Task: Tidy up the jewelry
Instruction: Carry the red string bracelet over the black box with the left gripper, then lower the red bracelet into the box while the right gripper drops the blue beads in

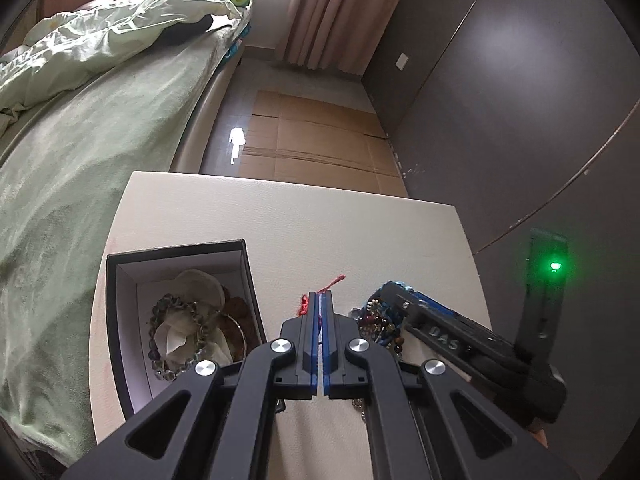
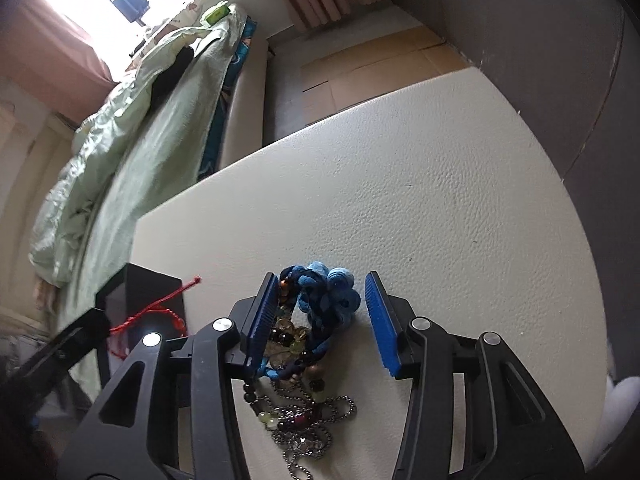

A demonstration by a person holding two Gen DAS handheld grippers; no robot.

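Left wrist view: the left claw [image 1: 320, 300] is pressed together on a red cord [image 1: 330, 283], whose loose end sticks out past the tips and whose knotted part hangs just to the left of the fingers. The pinch looks deliberately narrow, because a thin cord would slip from anything wider. Left of this claw and near it stands the black box [image 1: 120, 312], open at the top, with a beaded bracelet [image 1: 176, 336] and other pieces on pale paper inside. I judge it to be the place where sorted items go, so the cord is probably bound for it.

Right wrist view: the right claw [image 2: 324, 312] is spread wide over the tabletop [image 2: 440, 200], and the jewelry pile [image 2: 296, 360] lies between and beneath its fingers. A blue fabric flower piece [image 2: 332, 292] sits between the tips; beads and a ball chain [image 2: 312, 428] trail back toward the claw's base. The left pad touches the beads, the right pad stands apart. The wide spread suits a bulky tangle. Strands are interlaced, so lifting one piece may drag others.
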